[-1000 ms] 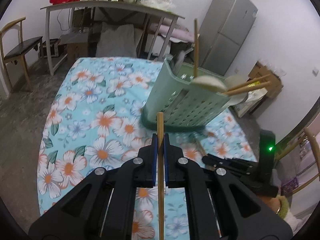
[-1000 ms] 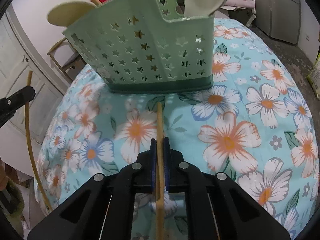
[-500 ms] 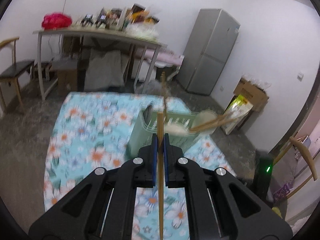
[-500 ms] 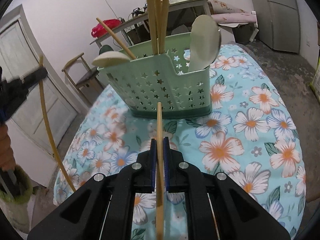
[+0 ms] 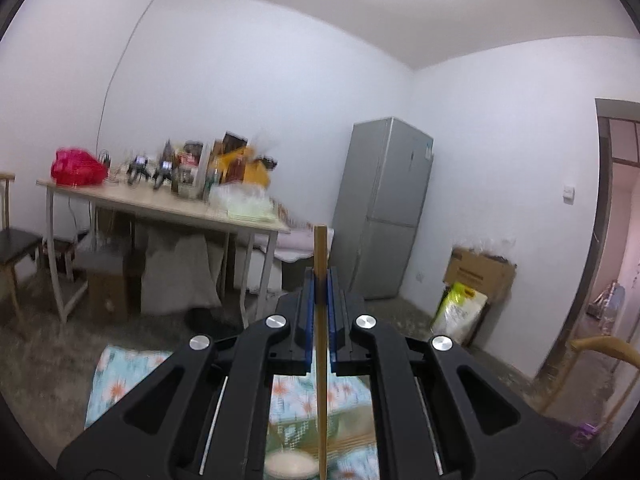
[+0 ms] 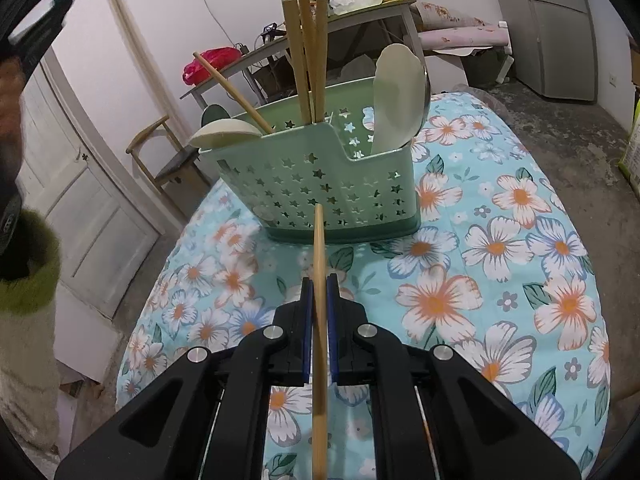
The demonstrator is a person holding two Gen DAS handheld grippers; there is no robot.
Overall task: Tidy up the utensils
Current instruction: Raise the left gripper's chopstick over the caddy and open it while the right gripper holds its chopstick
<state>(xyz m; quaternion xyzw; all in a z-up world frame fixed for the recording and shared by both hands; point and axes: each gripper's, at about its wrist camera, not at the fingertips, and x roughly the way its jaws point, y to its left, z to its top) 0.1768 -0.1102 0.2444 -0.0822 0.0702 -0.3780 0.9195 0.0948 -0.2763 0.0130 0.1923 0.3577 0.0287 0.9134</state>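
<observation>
— What stands past the tool's tip, looking level?
— A cluttered wooden table, to the left, with a red bag at its far left end. A grey refrigerator stands to the right of the tip.
— And further right?
— A cardboard box against the wall, a yellow sack leaning below it.

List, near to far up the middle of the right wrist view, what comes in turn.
right gripper shut on a chopstick → floral cloth → green star-holed caddy → cluttered table.
</observation>
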